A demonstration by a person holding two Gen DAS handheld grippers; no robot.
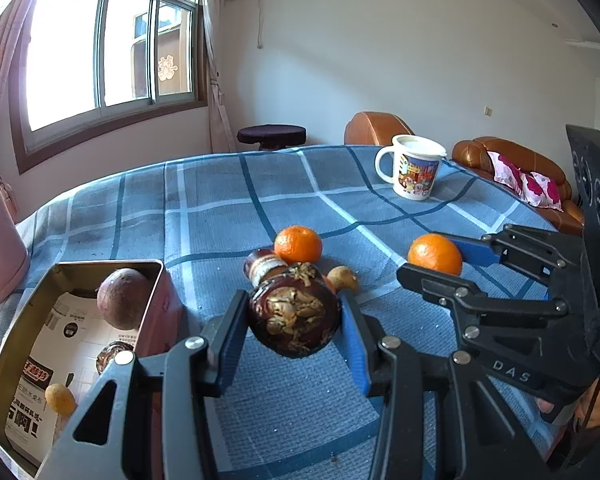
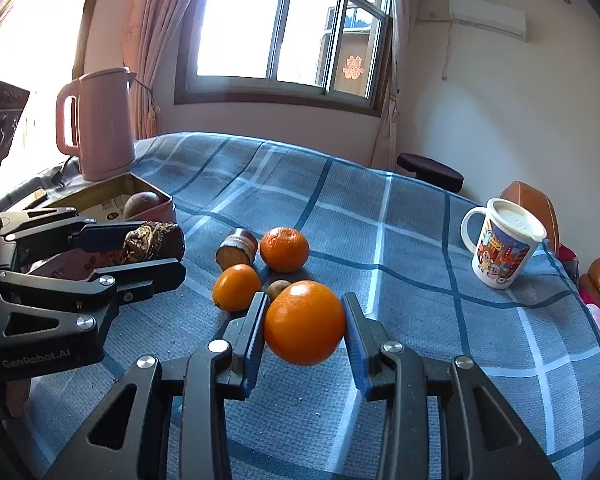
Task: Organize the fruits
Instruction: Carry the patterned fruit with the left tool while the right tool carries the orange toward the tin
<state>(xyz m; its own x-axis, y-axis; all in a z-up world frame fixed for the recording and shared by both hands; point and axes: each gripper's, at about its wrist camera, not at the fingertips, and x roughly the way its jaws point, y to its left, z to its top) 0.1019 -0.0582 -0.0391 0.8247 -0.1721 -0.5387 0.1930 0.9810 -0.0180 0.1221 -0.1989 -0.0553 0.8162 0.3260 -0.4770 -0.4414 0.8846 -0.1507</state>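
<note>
My left gripper [image 1: 294, 306] is shut on a dark brown round item with a gold pattern [image 1: 292, 322], held over the blue checked cloth beside an open metal tin [image 1: 8, 356]. The tin holds a purple passion fruit [image 1: 123, 298] and a small tan fruit [image 1: 60, 398]. My right gripper [image 2: 305, 304] is shut on a large orange [image 2: 304, 322], just above the cloth. Ahead of it lie a tangerine [image 2: 284, 249], a smaller orange [image 2: 236, 286], a brown wrapped item [image 2: 238, 249] and a small brown fruit [image 2: 278, 288]. The left gripper [image 2: 160, 252] shows at the left of the right wrist view.
A pink kettle [image 2: 100, 124] stands behind the tin at the table's far left. A lidded cartoon mug [image 2: 500, 248] stands at the far right near the table edge. Brown sofas [image 1: 512, 152] and a dark stool [image 1: 271, 135] lie beyond the table.
</note>
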